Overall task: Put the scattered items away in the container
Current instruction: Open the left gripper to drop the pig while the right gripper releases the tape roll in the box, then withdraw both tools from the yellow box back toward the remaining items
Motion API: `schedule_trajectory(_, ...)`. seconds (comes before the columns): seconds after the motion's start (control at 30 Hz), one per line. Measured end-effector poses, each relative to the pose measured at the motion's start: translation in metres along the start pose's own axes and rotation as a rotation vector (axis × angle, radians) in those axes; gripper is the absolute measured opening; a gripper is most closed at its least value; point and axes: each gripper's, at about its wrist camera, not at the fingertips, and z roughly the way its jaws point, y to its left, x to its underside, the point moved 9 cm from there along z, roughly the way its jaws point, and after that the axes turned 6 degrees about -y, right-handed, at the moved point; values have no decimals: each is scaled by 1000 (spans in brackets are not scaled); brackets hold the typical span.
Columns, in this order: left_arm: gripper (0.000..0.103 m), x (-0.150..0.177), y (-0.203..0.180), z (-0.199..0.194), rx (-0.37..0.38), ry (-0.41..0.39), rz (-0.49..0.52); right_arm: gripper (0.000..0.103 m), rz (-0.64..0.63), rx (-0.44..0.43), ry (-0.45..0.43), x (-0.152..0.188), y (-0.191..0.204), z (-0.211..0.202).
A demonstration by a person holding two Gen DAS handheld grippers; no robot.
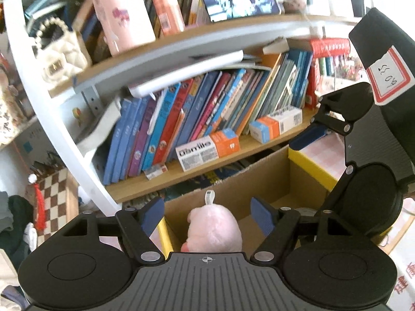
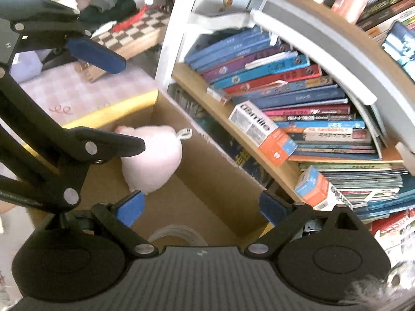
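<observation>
A pink plush toy (image 1: pixel 214 230) lies inside an open cardboard box (image 1: pixel 275 171) with yellow-taped rims. My left gripper (image 1: pixel 208 213) is open, its blue pads either side of the toy and above it, not touching. My right gripper (image 2: pixel 201 208) is open and empty over the same box (image 2: pixel 220 181); the plush toy (image 2: pixel 153 159) lies ahead to its left. A roll of clear tape (image 2: pixel 179 233) lies in the box under the right gripper. The left gripper (image 2: pixel 77 98) crosses the right wrist view at left; the right gripper (image 1: pixel 334 140) shows at right in the left wrist view.
A white and wood bookshelf (image 1: pixel 181 171) full of books stands right behind the box, with orange and white cartons (image 1: pixel 207 149) on its shelf. A pink checked surface (image 2: pixel 85 90) lies beside the box. A checkerboard (image 2: pixel 140 29) lies beyond. A black chair (image 1: pixel 389 90) is at right.
</observation>
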Motion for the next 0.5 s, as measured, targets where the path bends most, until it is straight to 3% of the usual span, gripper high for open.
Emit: schedule_trajectory(0.5, 89, 2, 3, -101, 4, -140, -26, 96, 78, 56, -132, -6, 37, -93)
